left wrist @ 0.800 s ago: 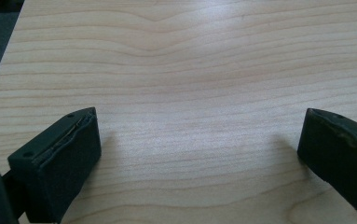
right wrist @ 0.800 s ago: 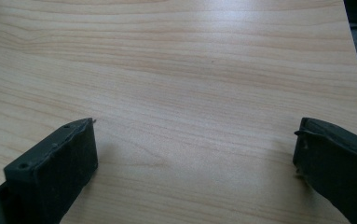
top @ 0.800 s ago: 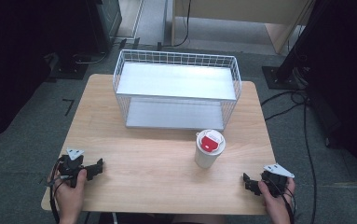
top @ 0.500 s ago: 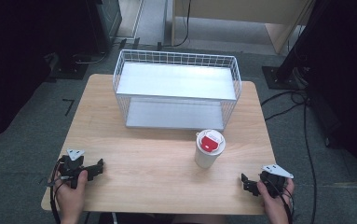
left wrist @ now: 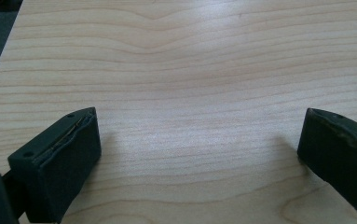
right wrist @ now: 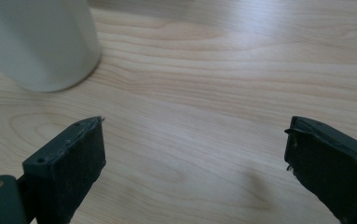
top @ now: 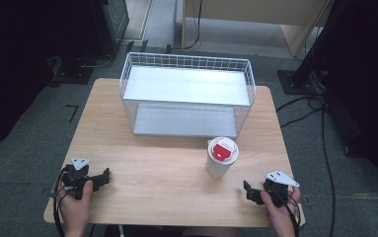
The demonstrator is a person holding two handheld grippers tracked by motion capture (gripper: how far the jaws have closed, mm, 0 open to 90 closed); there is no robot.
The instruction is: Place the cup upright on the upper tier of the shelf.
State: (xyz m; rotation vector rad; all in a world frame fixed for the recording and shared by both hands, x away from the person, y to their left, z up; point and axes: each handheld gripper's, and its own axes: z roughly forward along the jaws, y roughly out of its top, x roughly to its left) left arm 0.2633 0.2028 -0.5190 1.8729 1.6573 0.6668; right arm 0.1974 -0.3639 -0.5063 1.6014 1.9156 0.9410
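A white cup with a red label on its lid (top: 221,157) stands upright on the wooden table (top: 167,168), just in front of a white wire basket (top: 186,94). My left gripper (top: 103,177) rests near the front left corner, open, nothing between its jaws (left wrist: 195,144). My right gripper (top: 249,191) lies near the front right edge, open and empty (right wrist: 195,158). In the right gripper view the cup's white wall (right wrist: 41,42) rises at the upper left, a short way ahead of the jaws and apart from them.
The wire basket has two white shelves and takes up the back half of the table. Dark equipment stands and cables (top: 320,113) sit on the grey floor to the right. A wooden cabinet (top: 255,15) stands behind.
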